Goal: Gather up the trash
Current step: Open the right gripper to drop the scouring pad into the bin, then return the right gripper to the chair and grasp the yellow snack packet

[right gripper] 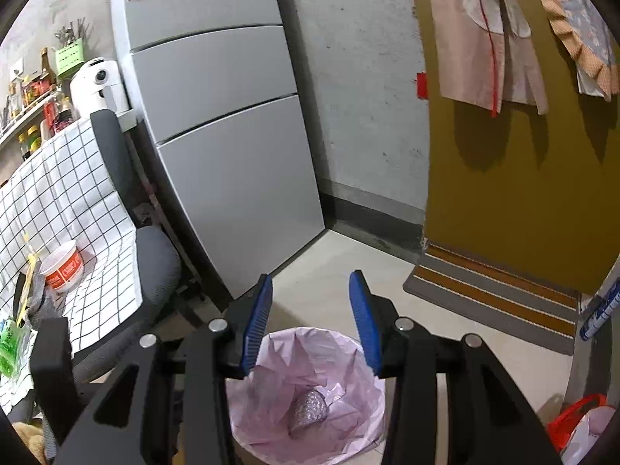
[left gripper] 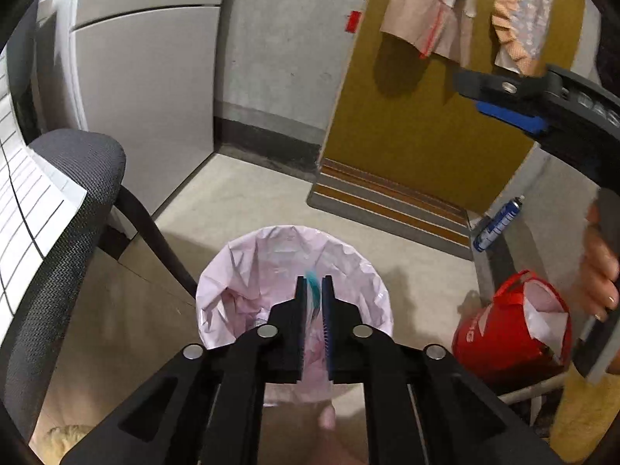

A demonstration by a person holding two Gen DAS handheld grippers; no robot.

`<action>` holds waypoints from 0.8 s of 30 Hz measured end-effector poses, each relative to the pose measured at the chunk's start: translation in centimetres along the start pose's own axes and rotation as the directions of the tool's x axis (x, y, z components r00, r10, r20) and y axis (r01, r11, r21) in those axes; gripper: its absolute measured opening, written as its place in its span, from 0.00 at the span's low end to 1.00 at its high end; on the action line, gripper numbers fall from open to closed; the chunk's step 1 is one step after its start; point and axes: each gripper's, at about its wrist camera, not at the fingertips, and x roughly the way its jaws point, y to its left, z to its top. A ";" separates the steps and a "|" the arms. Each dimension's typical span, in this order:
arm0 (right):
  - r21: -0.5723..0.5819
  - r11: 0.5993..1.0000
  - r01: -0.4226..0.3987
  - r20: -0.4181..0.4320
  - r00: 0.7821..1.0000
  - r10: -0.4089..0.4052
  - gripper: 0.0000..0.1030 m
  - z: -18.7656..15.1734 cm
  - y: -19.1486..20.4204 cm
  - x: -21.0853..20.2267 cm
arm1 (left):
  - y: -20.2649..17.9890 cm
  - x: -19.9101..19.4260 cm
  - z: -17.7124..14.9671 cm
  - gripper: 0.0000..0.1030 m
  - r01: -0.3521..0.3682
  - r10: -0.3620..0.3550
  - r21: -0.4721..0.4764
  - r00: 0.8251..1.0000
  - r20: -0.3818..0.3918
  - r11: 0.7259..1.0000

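A trash bin with a pink liner stands on the floor below both grippers; it also shows in the right wrist view. My left gripper is above the bin, jaws nearly shut on a thin teal and white wrapper that hangs between them. My right gripper is open and empty above the bin's far rim. A crumpled silver wrapper lies in the bin. The right gripper's arm shows at the upper right of the left wrist view.
A grey chair with a checked cloth stands at left, holding a red and white cup. A grey fridge, a brown door with a striped mat, a red bag and a blue spray can stand around.
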 end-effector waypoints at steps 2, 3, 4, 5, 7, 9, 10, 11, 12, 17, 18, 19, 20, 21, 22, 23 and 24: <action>-0.007 1.000 0.005 -0.007 1.000 -0.005 0.40 -0.2 0.2 0.2 | 0.6 -0.4 -0.1 0.14 -0.005 0.005 -0.029 1.000 0.012 1.000; -0.011 1.000 0.005 -0.010 1.000 -0.005 0.40 -0.2 0.3 0.3 | 0.8 -0.7 -0.1 0.15 -0.011 0.012 -0.037 1.000 0.022 0.999; -0.015 1.000 0.004 -0.014 1.000 -0.004 0.40 -0.3 0.5 0.3 | 1.1 -1.2 0.0 0.16 -0.027 0.029 -0.046 0.999 0.035 0.999; -0.018 1.000 -0.001 -0.017 1.000 0.001 0.40 -0.3 0.9 0.3 | 1.3 -1.8 0.0 0.16 -0.043 0.045 -0.053 0.998 0.048 0.998; -0.034 0.999 -0.021 -0.021 1.000 0.021 0.40 -0.3 1.8 0.2 | 1.9 -2.9 0.2 0.17 -0.068 0.074 -0.074 0.994 0.075 0.995; -0.064 0.996 -0.065 -0.018 0.998 0.064 0.40 -0.5 3.0 -0.2 | 2.6 -4.9 0.2 0.18 -0.104 0.115 -0.101 0.988 0.106 0.989; -0.079 0.993 -0.092 -0.014 0.996 0.091 0.40 -0.6 3.7 -0.4 | 3.1 -6.2 0.1 0.19 -0.125 0.140 -0.118 0.982 0.127 0.985; -0.084 0.991 -0.105 -0.012 0.994 0.104 0.40 -0.7 4.3 -0.5 | 3.6 -7.5 -0.1 0.22 -0.155 0.174 -0.136 0.975 0.141 0.979; -0.094 0.987 -0.127 -0.024 0.992 0.125 0.40 -0.9 5.2 -0.5 | 4.0 -8.5 -0.2 0.25 -0.178 0.200 -0.149 0.968 0.150 0.973; -0.160 0.966 -0.202 -0.075 0.979 0.192 0.40 -1.9 9.6 0.0 | 6.9 -14.9 -2.0 0.38 -0.284 0.340 -0.263 0.920 0.196 0.922; -0.183 0.956 -0.229 -0.088 0.972 0.216 0.40 -2.2 10.8 0.1 | 7.7 -16.3 -2.6 0.39 -0.306 0.370 -0.295 0.909 0.194 0.905; -0.216 0.944 -0.249 -0.101 0.967 0.232 0.40 -2.5 12.3 0.2 | 8.3 -17.4 -3.1 0.39 -0.326 0.398 -0.319 0.897 0.192 0.890; -0.240 0.934 -0.265 -0.109 0.963 0.245 0.40 -2.7 13.3 0.1 | 9.0 -18.9 -3.9 0.39 -0.353 0.434 -0.347 0.881 0.190 0.869; -0.277 0.914 -0.298 -0.132 0.954 0.271 0.40 -3.2 15.2 0.2 | 9.5 -19.7 -4.4 0.41 -0.373 0.459 -0.364 0.869 0.184 0.853; -0.297 0.900 -0.319 -0.146 0.947 0.287 0.40 -3.4 16.3 0.1 | 10.0 -20.8 -5.1 0.41 -0.394 0.485 -0.383 0.856 0.179 0.836; -0.326 0.877 -0.352 -0.167 0.935 0.313 0.40 -3.7 18.0 0.1 | 10.6 -22.2 -6.0 0.44 -0.410 0.511 -0.407 0.841 0.176 0.816; -0.347 0.858 -0.378 -0.182 0.925 0.333 0.40 -4.0 19.4 0.0 | 11.3 -23.1 -6.7 0.46 -0.421 0.527 -0.424 0.833 0.169 0.802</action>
